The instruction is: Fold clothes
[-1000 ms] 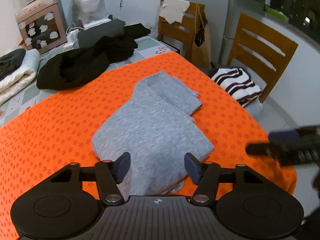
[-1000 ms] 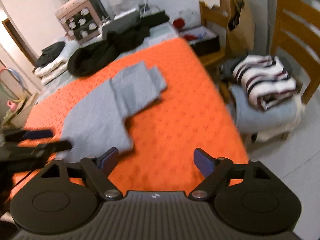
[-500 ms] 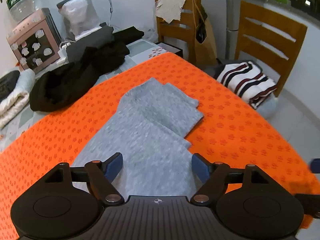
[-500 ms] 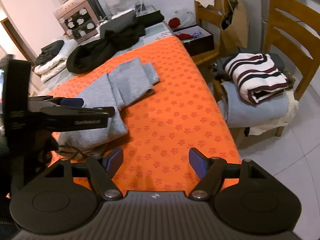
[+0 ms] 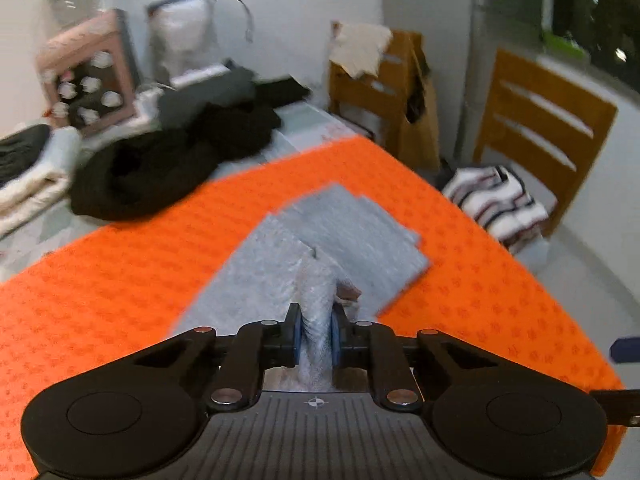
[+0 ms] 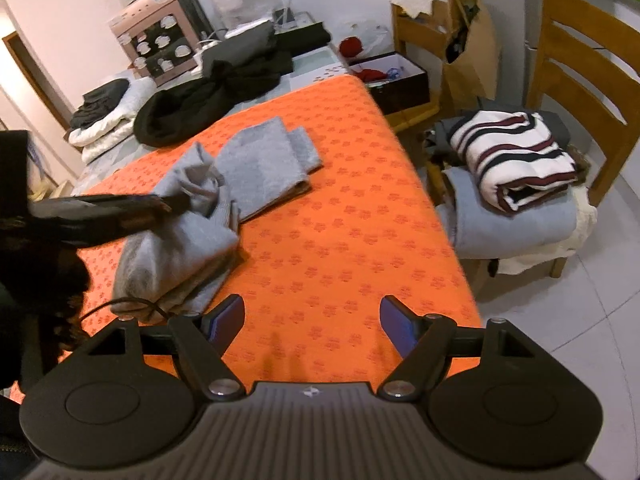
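Note:
A grey garment (image 5: 344, 236) lies half folded on the orange cloth (image 5: 104, 292) that covers the table. My left gripper (image 5: 315, 334) is shut on a bunched fold of its near end. From the right wrist view, the left gripper (image 6: 176, 200) holds that fold lifted over the grey garment (image 6: 260, 164), whose far part lies flat. My right gripper (image 6: 312, 318) is open above the orange cloth (image 6: 352, 240) near the front edge, to the right of the garment, with nothing between its fingers.
A black clothes heap (image 6: 208, 100) and white folded items (image 6: 104, 132) lie at the table's far end, beside a pink box (image 6: 160, 48). A striped folded garment (image 6: 516, 156) rests on a pile on a wooden chair (image 6: 588, 72) to the right. Another chair (image 6: 432, 20) stands behind.
My left gripper has shut on the near end of the grey garment and lifted it, bunching the cloth. The right gripper stays open and has shifted a little.

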Demonstrator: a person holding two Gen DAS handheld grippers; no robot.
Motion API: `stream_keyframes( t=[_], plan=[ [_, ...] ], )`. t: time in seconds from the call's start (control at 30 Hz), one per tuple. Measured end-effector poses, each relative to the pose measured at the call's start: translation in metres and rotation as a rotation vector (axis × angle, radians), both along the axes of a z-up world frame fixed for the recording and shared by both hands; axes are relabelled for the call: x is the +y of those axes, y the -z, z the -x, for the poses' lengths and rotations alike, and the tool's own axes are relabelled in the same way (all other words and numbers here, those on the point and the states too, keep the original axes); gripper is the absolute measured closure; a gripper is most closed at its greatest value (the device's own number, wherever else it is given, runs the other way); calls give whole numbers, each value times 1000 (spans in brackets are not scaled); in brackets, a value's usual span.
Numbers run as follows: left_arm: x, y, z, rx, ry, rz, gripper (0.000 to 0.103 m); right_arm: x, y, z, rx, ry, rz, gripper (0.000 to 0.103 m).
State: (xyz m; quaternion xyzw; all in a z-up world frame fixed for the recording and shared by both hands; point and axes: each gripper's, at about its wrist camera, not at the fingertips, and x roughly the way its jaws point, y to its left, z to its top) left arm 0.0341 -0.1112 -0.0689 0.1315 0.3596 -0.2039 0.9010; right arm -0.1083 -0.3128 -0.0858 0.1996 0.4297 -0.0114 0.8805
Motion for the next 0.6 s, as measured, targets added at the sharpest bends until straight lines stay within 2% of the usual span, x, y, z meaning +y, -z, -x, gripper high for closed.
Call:
stream_keyframes(
  t=[0.3,0.5,0.6],
  plan=[
    [111,-33,-11,-19,-189,30,87,59,-2,-35,-5,-88,-21,23],
    [189,-17,-19,64,-337,16,87,96,-2,-50,12,-123,-19,23],
    [219,-5,-24,123,-392,20,84,111,-1,-55,25,-137,-6,23]
  ],
)
